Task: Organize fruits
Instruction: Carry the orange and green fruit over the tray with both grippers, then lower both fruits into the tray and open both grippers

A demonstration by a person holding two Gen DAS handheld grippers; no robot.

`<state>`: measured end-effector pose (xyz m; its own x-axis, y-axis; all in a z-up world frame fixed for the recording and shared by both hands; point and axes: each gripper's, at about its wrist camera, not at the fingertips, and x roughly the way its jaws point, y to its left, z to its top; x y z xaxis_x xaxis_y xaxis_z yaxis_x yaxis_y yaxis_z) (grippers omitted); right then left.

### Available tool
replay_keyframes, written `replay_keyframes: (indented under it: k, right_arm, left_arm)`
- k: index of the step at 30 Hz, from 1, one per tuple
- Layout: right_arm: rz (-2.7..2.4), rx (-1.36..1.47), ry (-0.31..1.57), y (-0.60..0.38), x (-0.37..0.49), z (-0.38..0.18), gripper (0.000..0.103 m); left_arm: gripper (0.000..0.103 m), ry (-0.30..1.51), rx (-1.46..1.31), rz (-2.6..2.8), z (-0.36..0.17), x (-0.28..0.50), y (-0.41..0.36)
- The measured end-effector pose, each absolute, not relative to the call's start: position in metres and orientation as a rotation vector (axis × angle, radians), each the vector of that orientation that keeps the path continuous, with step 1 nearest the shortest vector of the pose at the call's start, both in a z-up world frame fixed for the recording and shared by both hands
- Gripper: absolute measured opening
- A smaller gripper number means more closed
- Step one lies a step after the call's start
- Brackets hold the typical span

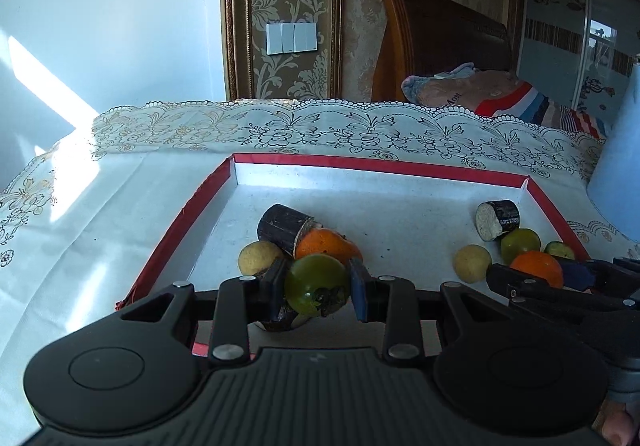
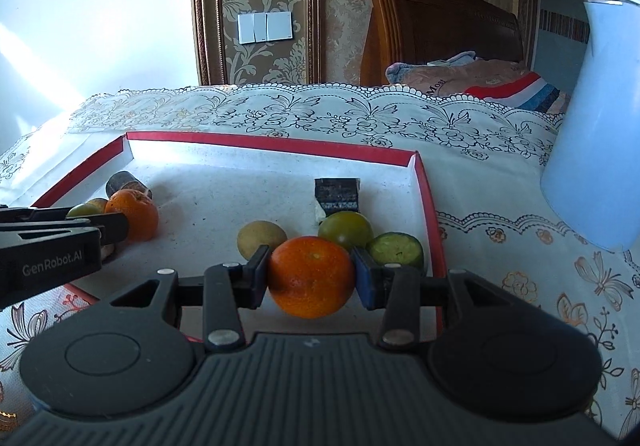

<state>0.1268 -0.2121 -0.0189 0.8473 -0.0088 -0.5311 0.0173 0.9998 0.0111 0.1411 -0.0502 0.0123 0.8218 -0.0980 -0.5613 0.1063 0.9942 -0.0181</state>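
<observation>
Left gripper (image 1: 318, 288): its two pads pinch a green tomato (image 1: 316, 282) from both sides, at the near edge of the tray.
Right gripper (image 2: 310, 276): clamped on an orange (image 2: 310, 276), one pad on each flank, low over the tray's near right part.
Tray (image 2: 272, 143): shallow, white inside with a red rim, lying on a lace-patterned tablecloth (image 1: 320, 129).
Left group: behind the held tomato, a second orange (image 1: 326, 242) leans against a dark sugarcane piece (image 1: 282, 226); a pale yellow round fruit (image 1: 256, 256) sits just left of them.
Right group: behind the held orange, another green tomato (image 2: 346, 230) with a short sugarcane piece (image 2: 336, 195) just behind it; a yellowish round fruit (image 2: 260, 238) to the left, a cut green fruit (image 2: 396, 248) near the right rim.
Gap: bare tray floor between the two groups.
Off the tray: a pale blue jug (image 2: 596, 133) stands on the cloth to the right.
</observation>
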Motion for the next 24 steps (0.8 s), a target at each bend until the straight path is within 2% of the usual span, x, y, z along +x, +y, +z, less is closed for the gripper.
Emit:
replay_keyframes:
  k: [12,19,24]
  right_arm:
    - [-0.045,-0.003,0.554,-0.209,0.136,-0.024,0.041]
    - [-0.032,0.025,0.574,-0.213,0.138,-0.026,0.041]
    - [-0.033,0.028,0.573,-0.213,0.137,-0.027,0.041]
  left_arm:
    - [0.034,0.530,0.106,-0.095,0.004,0.147,-0.068]
    - [0.034,0.554,0.037,-0.120,0.004,0.150,-0.059]
    - [0.043,0.535,0.095,-0.119,-0.001,0.147,-0.067]
